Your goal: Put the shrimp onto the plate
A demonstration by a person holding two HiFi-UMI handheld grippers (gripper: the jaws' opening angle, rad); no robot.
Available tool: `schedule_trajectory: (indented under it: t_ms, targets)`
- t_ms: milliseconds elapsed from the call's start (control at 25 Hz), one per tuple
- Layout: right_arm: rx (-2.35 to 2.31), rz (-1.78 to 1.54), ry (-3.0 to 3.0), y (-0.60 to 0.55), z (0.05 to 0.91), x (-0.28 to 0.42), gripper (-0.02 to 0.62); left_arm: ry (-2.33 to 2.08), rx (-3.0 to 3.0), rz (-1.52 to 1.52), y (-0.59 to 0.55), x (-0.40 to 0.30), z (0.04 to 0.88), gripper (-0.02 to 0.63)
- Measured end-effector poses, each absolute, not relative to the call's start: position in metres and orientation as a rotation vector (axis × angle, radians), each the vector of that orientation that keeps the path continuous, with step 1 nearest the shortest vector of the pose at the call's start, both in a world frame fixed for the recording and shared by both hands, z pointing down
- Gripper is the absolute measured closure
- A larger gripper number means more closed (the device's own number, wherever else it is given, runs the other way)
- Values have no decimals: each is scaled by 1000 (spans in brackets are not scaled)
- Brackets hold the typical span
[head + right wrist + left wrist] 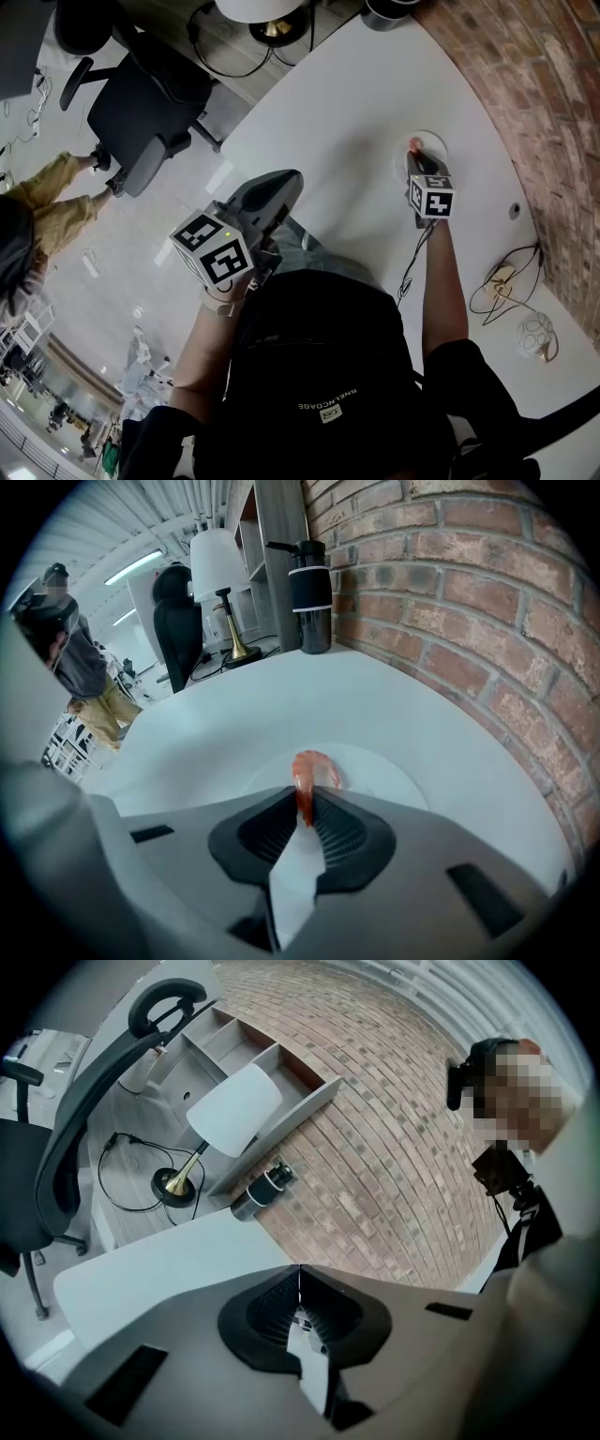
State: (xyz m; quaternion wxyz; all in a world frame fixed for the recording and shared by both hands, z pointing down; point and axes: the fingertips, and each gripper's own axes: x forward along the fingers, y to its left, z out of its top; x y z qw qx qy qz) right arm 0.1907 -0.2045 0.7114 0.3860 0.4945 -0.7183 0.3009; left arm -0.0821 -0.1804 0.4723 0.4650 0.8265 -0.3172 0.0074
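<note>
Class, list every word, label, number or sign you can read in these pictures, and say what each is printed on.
"SHELLNCASE", or close to it: small white print, upside down, on the black bag; letters uncertain.
Cubes on the left gripper and right gripper: square black-and-white patterns only, no letters.
Both gripper views: nothing readable.

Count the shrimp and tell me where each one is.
1. The shrimp is pinched in the right tool, held over the white plate; no other shows.
</note>
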Motion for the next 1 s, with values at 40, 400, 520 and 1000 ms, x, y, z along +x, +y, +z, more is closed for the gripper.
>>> schedule_trajectory:
  t_ms: [40,400,520,1000]
  targets:
    - [1256,767,-1828,-204,711,191,546,-777,2030,15,-179,-82,473,603]
    - [1206,845,-1850,-205,713,191,545,-778,2021,11,-177,-84,475,603]
    - [1174,846,-1849,-204,713,189,545,-775,2026,9,-176,-84,474,603]
    - [1180,839,-1848,-205,710,188,545,-779,2027,3,-171,-84,471,603]
